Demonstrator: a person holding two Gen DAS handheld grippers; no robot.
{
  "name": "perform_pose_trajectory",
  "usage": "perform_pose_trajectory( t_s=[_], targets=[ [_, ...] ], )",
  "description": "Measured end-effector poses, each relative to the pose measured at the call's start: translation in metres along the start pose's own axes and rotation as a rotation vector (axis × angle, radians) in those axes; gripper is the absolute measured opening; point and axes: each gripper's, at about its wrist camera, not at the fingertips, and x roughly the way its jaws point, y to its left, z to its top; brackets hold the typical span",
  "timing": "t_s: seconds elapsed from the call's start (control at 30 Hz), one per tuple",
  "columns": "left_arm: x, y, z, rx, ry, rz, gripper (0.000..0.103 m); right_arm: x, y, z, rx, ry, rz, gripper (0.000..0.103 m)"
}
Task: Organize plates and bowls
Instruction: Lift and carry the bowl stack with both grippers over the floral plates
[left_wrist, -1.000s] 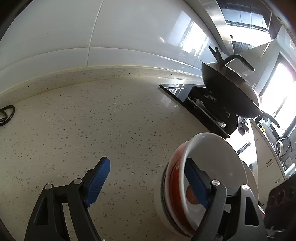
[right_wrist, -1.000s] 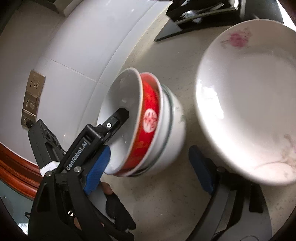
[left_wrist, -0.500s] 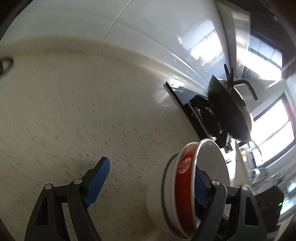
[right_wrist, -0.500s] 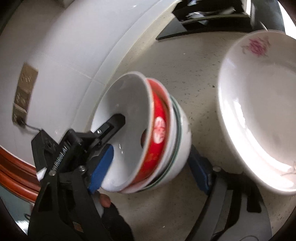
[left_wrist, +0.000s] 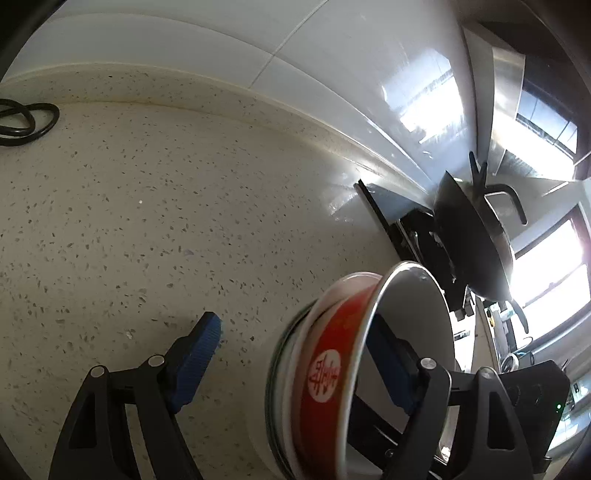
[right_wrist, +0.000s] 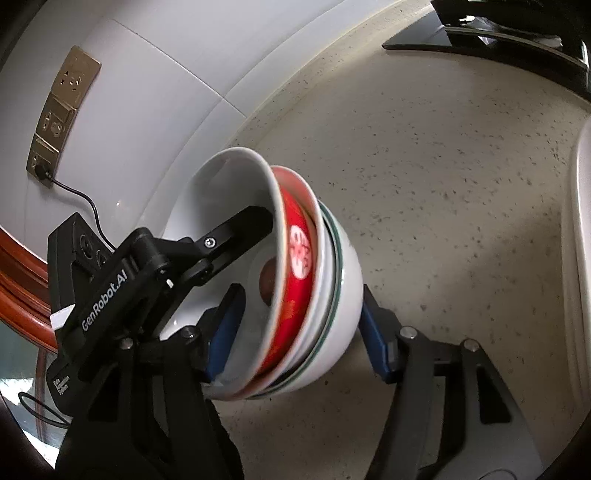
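A tilted stack of nested bowls stands on its edge on the speckled counter: a white inner bowl (right_wrist: 221, 206), a red bowl (right_wrist: 295, 280) and a white green-rimmed outer bowl (right_wrist: 347, 280). My left gripper (left_wrist: 291, 319) is open. Its right finger (right_wrist: 240, 229) reaches inside the white inner bowl (left_wrist: 413, 314), and its left finger stands apart over bare counter. My right gripper (right_wrist: 301, 295) straddles the stack's lower rim and its jaws are closing. One pad is inside the inner bowl and the other is at the outer bowl's wall. I see no firm press.
A large white plate (right_wrist: 581, 221) lies at the right edge. A black stove (right_wrist: 517, 48) with a dark wok (left_wrist: 476, 243) stands at the back. White wall tiles carry a socket strip (right_wrist: 62, 110). A black cable (left_wrist: 26, 122) lies at the far left.
My right gripper moved in on the stack and its jaws narrowed around it. The plate slid toward the right edge of the view. The stack tipped further onto its edge.
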Motion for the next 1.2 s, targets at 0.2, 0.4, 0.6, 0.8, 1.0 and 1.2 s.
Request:
perform_pose_trajectory(
  t_s=[0.2, 0.4, 0.6, 0.8, 1.0, 1.2],
  targets=[
    [-0.008, -0.002, -0.001, -0.004, 0.026, 0.070, 0.064, 0.012, 0.004, 0.018, -0.011, -0.009, 0.004, 0.070],
    [-0.019, -0.008, -0.008, -0.005, -0.008, 0.104, 0.043, 0.019, 0.002, 0.019, -0.010, -0.015, 0.036, 0.066],
    [-0.016, -0.017, -0.011, 0.020, -0.036, 0.106, 0.041, 0.008, -0.017, 0.019, 0.038, -0.025, 0.060, 0.063],
    [-0.017, -0.028, -0.012, 0.035, -0.042, 0.102, 0.041, 0.000, -0.027, 0.020, 0.064, -0.020, 0.063, 0.063],
    [-0.026, -0.043, -0.015, 0.063, -0.067, 0.080, 0.041, -0.020, -0.028, 0.018, 0.052, -0.052, 0.056, 0.063],
    [-0.038, -0.049, -0.014, 0.048, -0.093, 0.005, 0.044, -0.058, -0.020, 0.012, -0.013, -0.133, 0.030, 0.063]
  ],
)
